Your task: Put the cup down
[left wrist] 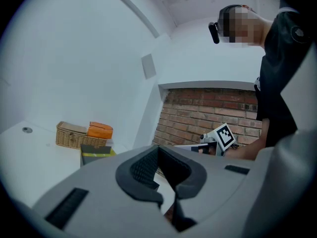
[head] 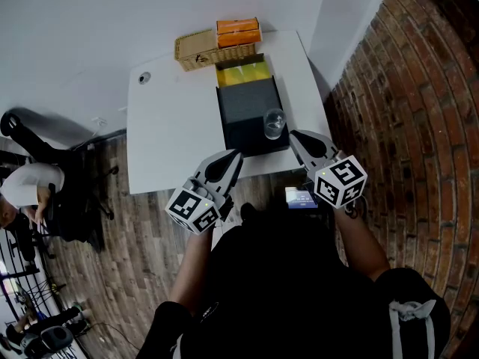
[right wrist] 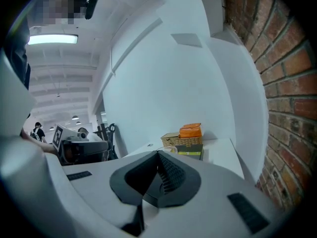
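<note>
The left forearm reaches forward from the dark-clad body, carrying the left tongs (head: pixel 230 160) roughly level over the near edge of the white worktop (head: pixel 165 118), their marker cube nearest the person. Their tip points toward the near left corner of a black box (head: pixel 247 107). In the left gripper view the dark pads (left wrist: pixel 148 165) are pressed together with nothing between them. The right forearm comes up alongside a red brick wall (head: pixel 404 88). It holds the right tongs (head: pixel 297 138) tilted slightly down, their tip just beside the box's near right corner. In the right gripper view these tongs (right wrist: pixel 158 157) are likewise closed and empty.

The clear glass cup (head: pixel 274 123) stands upright on the black box's top, close to its near right corner. It is between the two tips and nearer the right one, and neither touches it. It is a short, see-through tumbler with a round open rim, and its contents cannot be made out.

Behind the black box lies a yellow-green tray (head: pixel 243 73). At the worktop's far edge sits a woven wicker basket (head: pixel 198 48), with an orange pack (head: pixel 238 31) at its right end.
</note>
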